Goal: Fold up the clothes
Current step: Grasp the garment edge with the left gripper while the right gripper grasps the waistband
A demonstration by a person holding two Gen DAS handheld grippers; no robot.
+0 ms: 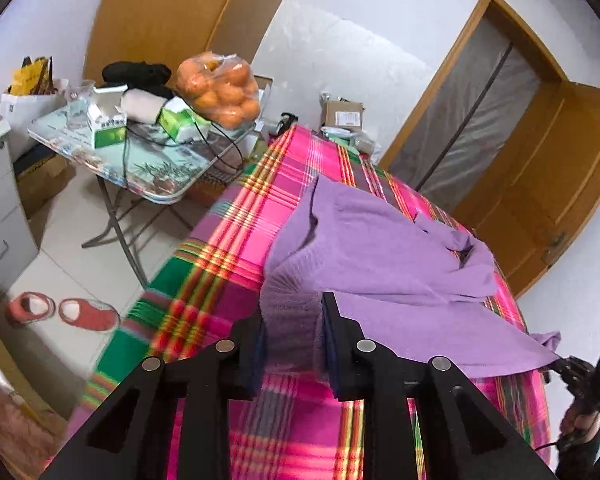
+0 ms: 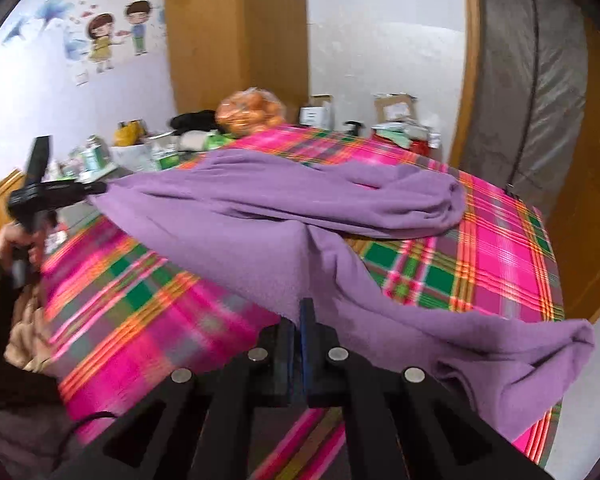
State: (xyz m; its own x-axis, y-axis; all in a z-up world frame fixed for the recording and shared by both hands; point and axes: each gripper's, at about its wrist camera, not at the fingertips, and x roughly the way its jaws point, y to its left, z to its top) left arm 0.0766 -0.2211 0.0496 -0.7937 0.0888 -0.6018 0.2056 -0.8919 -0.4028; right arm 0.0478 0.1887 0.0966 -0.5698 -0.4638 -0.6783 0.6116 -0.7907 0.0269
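Your left gripper [image 1: 294, 322] is clamped on a bunched edge of the soft purple fleece garment [image 1: 384, 248], and your right gripper [image 2: 298, 320] pinches another edge between nearly closed jaws. The cloth hangs stretched between them above the near edge of the pink, green and orange plaid bed [image 1: 236, 216], while the rest lies crumpled toward the far side. The right grip looks thin, so a sharp pull could slip it free. The trailing part may drag and twist. I count one garment, two grippers, one bed.
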